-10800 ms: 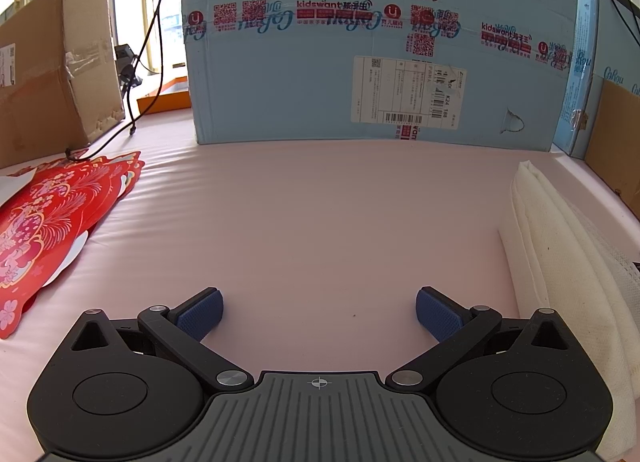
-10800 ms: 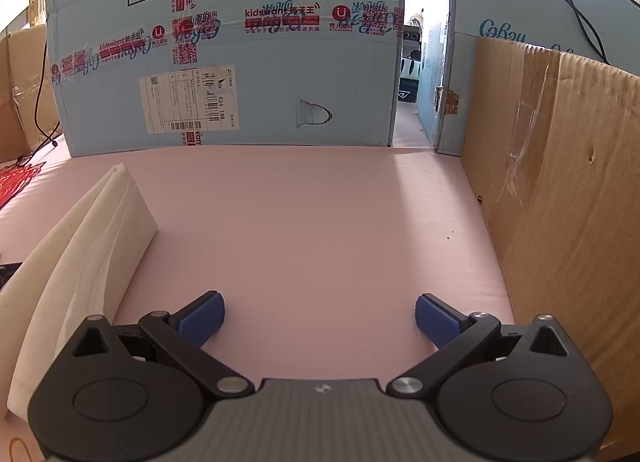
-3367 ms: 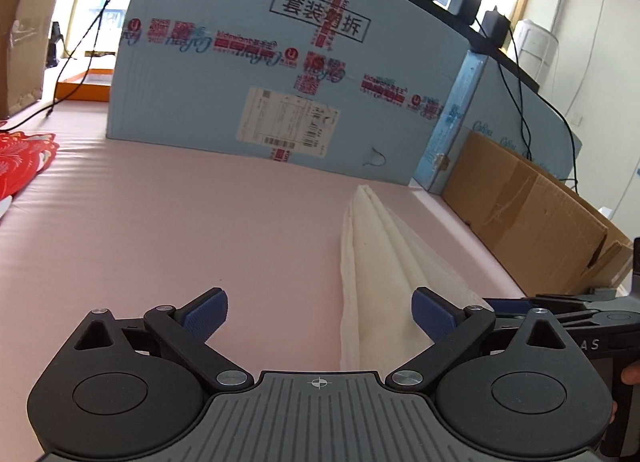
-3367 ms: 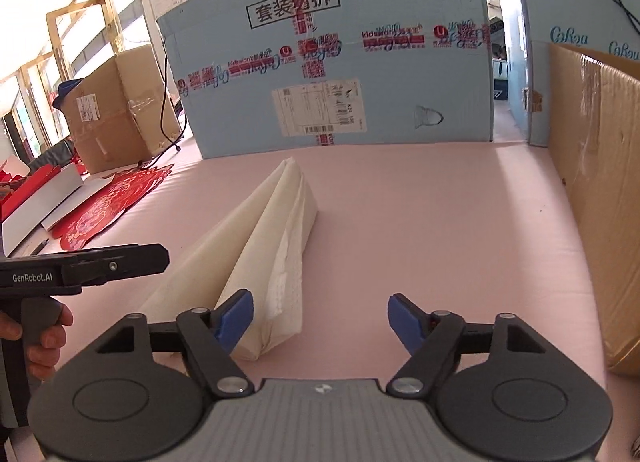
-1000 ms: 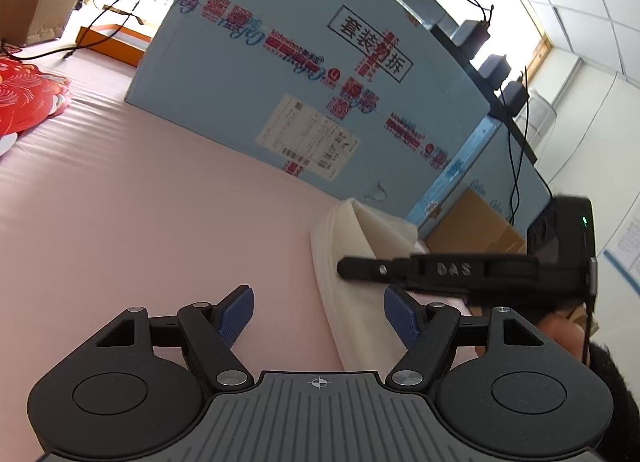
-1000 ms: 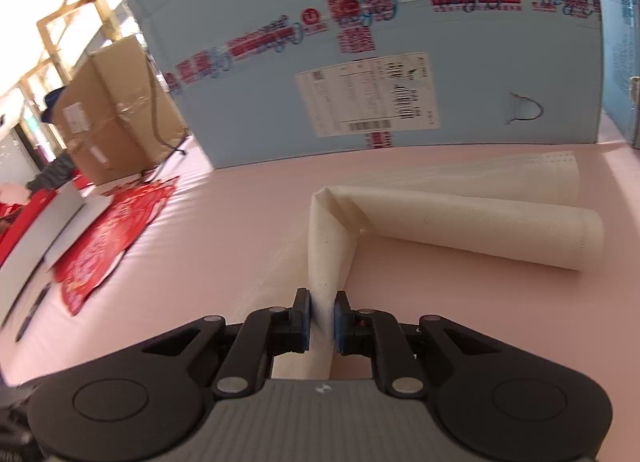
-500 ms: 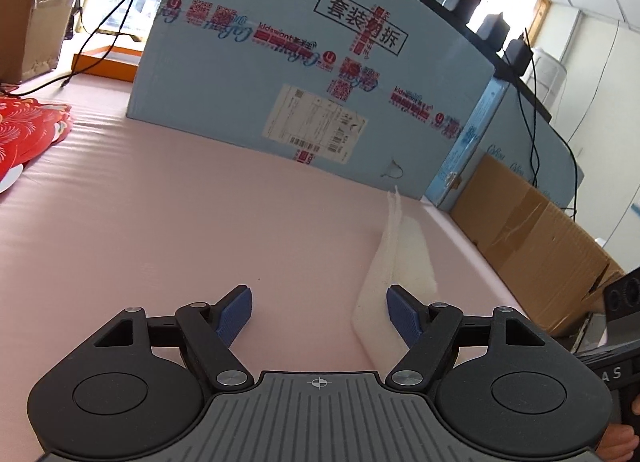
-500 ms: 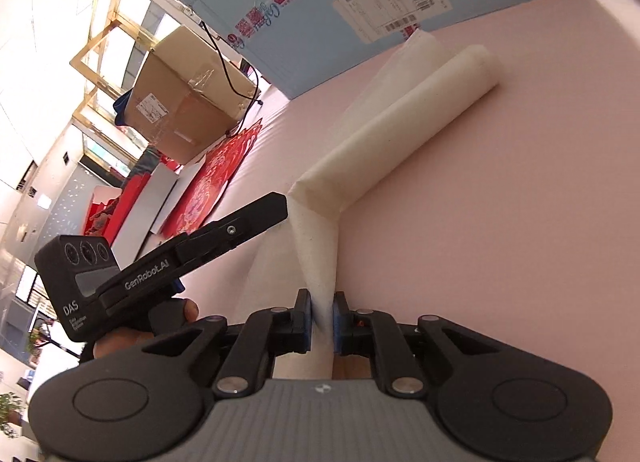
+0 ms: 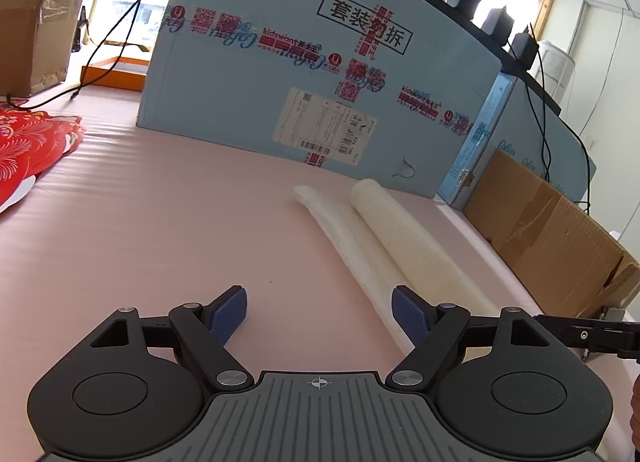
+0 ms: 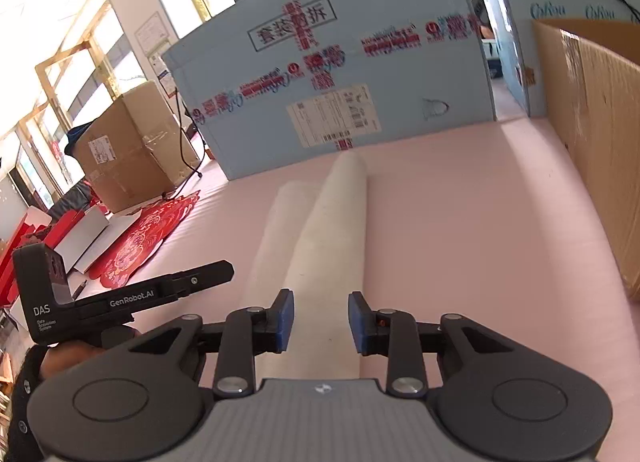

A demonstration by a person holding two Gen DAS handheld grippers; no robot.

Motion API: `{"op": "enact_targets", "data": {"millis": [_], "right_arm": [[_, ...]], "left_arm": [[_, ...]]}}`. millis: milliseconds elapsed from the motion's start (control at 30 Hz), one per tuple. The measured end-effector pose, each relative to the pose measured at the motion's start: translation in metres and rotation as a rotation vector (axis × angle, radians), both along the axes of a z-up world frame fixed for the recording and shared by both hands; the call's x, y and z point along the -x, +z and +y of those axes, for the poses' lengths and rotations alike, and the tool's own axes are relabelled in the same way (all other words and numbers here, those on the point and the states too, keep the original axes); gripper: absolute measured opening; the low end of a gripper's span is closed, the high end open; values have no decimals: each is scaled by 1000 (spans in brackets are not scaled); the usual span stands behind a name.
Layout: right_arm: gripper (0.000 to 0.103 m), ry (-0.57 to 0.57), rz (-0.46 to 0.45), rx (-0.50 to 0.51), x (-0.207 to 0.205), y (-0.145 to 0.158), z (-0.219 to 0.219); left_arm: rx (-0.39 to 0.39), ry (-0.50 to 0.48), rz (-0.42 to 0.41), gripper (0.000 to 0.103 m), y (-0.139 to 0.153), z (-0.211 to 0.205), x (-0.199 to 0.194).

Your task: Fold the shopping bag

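Shopping bag [image 9: 400, 246] lies folded lengthwise, long, white, doubled over.

Both wrist cameras sit low, close over the pink table [image 9: 160, 222], looking forward and slightly down toward the blue carton [image 10: 340, 74]. Both views share the white bag [image 9: 400, 246] at centre and that carton.

The pink table [image 9: 160, 222] lies bare left of the folded shopping bag [image 9: 384, 238]. A blue carton [image 9: 320, 74] blocks the far edge; brown cardboard [image 10: 600, 134] walls the right side.
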State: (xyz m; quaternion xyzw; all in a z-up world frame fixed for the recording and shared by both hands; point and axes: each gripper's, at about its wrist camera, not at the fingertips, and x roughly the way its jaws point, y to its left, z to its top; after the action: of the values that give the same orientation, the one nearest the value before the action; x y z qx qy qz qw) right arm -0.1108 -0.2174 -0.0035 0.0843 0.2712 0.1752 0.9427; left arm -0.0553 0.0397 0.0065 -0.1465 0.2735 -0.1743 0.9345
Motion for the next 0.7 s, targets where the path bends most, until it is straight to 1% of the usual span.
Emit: {"op": "enact_targets", "data": {"millis": [33,67,133,200,233,300,333,400,433,533,633,667,700], "right_arm": [[36,1,2,-7,0,1,2],[36,20,1,-38,1,5,4],[36,87,-17,-103,4,12,8],[39,166,-5,-151,5,18,16],[41,195,16,-156,3,18,22],[41,244,98,-132,-3,10,39],[41,254,122,-118,-5,7,44],[41,210,163,-48,-10,-3,49],[41,171,155,-18,-10,-3,46],[41,59,117,60,-5,-2,33],[46,-57,53,154,4,4,13],[47,-123,27,195,6,5,3],[47,-167,13,213,8,5,-5]], "left_arm": [[4,-7,-11,82,1,0,1],[4,-10,-15,83,2,-1,2],[8,-14,-13,83,2,-1,1],[13,-10,-3,83,1,0,-1],[17,-4,2,83,1,0,-1],[21,2,7,83,1,2,-2],[21,2,8,83,1,2,-2],[19,-2,8,83,1,1,-2],[18,-4,9,83,1,1,-2],[22,-16,11,84,1,0,-2],[36,-42,13,84,1,-1,-2],[47,-56,15,84,1,-2,-2],[62,-73,17,84,1,-3,-2]]}}
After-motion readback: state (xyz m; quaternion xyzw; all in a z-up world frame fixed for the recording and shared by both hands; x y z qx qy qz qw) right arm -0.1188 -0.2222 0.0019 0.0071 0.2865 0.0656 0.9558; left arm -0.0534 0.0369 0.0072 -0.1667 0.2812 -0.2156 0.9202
